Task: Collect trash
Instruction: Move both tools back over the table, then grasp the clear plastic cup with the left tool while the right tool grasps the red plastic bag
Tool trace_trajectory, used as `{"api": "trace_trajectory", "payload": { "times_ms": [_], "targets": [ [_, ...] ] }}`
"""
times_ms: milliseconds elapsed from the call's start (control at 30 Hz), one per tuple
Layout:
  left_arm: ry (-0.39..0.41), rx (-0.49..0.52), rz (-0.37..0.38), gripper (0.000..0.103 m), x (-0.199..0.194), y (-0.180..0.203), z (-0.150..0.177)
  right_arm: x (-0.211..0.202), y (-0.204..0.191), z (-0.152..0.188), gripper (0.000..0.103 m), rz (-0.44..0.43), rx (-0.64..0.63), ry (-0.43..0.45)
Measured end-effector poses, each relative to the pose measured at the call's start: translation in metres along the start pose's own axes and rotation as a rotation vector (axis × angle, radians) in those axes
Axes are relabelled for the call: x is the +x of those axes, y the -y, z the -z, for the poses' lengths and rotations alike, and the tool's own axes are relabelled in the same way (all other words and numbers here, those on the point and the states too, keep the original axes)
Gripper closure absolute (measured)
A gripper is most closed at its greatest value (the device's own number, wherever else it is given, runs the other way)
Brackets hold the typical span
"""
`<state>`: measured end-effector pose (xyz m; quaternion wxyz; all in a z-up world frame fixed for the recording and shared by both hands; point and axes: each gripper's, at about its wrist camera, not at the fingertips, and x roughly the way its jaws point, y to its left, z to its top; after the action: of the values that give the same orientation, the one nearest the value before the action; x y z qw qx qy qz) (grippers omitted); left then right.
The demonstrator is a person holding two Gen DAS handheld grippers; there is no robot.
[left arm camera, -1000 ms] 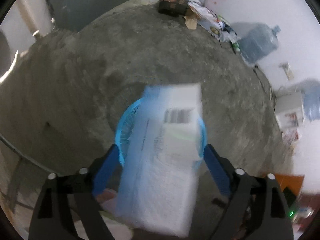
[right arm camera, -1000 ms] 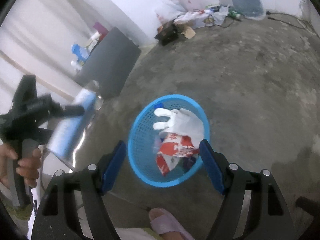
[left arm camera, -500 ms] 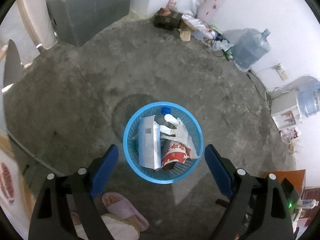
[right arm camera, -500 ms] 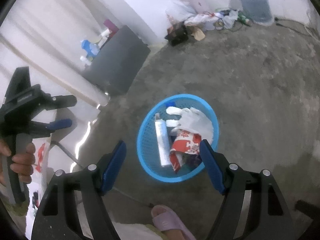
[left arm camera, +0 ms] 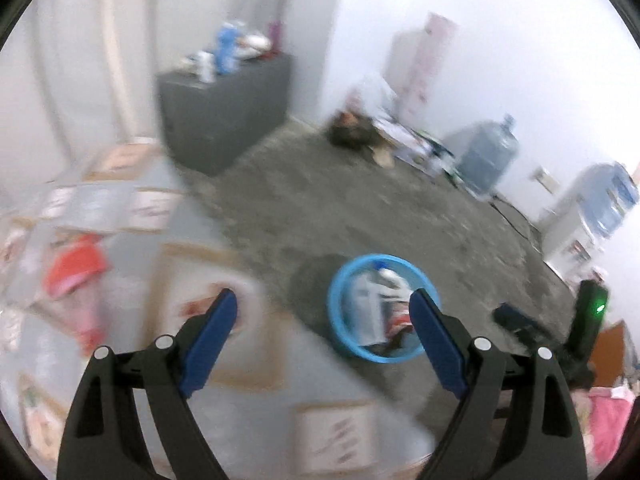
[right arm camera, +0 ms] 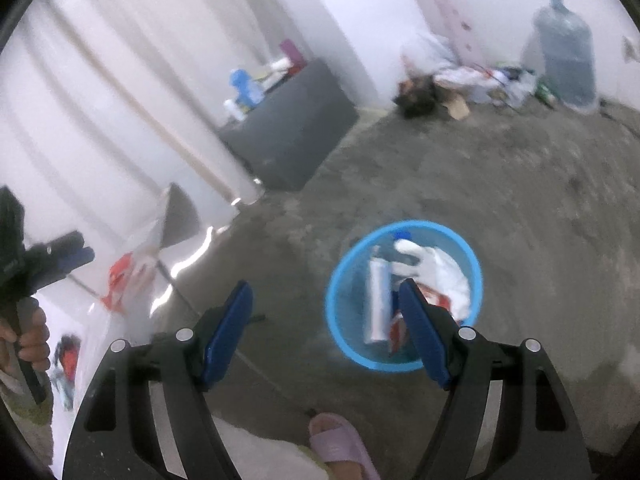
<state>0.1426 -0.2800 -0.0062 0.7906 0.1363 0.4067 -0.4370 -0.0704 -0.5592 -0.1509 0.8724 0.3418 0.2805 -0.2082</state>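
- The left tool (left arm camera: 322,312) stands wide open with nothing between its 2 blue pads; it hangs over a table (left arm camera: 192,232), probably to pick the next piece.
- The right tool (right arm camera: 324,312) is also spread apart and empty, angled down at the concrete floor (right arm camera: 520,200) near the basket.
- The blue basket (right arm camera: 476,268) sits on the floor just beyond the right tool. It already holds a long white carton (right arm camera: 378,300), a white glove (right arm camera: 436,268), a red-and-white wrapper (right arm camera: 434,296) and a blue-capped bottle (right arm camera: 400,235), so some of the trash is collected.
- The basket stays low and open-topped, likely so pieces can simply be dropped in.
- On the table, blurred, lies more litter: a red-and-white packet (left arm camera: 76,272) and pale printed sheets; exactly what they are I cannot tell.
- From the right wrist view the left tool (right arm camera: 76,254) shows at the left edge, gripped by the person's hand (right arm camera: 32,340).
- A foot in a pink slipper (right arm camera: 340,444) stands just beside the basket.
- Well apart: a dark cabinet (right arm camera: 292,136) with bottles on top, a large water jug (right arm camera: 568,60), and clutter along the wall.
- Nothing blocks the way between table and basket.
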Motion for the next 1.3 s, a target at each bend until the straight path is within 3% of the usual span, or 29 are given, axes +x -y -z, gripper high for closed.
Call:
{"api": "trace_trajectory", "payload": {
  "times_ms": [333, 600, 933, 1167, 1300],
  "targets": [
    [0.178, -0.19, -0.228, 0.017, -0.106, -0.146, 0.076, 0.009, -0.103, -0.015, 0.031, -0.144, -0.242, -0.016],
    [0.311, -0.234, -0.288, 0.017, -0.152, -0.231, 0.104, 0.042, -0.217, -0.031, 0.031, -0.307, -0.518, -0.101],
    [0.327, -0.239, -0.226, 0.017, -0.128, -0.305, 0.099, 0.116, -0.344, -0.016, 0.031, -0.385, -0.966, -0.236],
    [0.277, -0.201, -0.207, 0.018, -0.091, -0.343, 0.083, 0.187, -0.39, -0.007, 0.031, -0.443, -1.082, -0.314],
    [0.235, -0.192, -0.21, 0.027, -0.068, -0.357, 0.076, 0.222, -0.411, -0.004, 0.031, -0.445, -1.118, -0.356]
  ]
}}
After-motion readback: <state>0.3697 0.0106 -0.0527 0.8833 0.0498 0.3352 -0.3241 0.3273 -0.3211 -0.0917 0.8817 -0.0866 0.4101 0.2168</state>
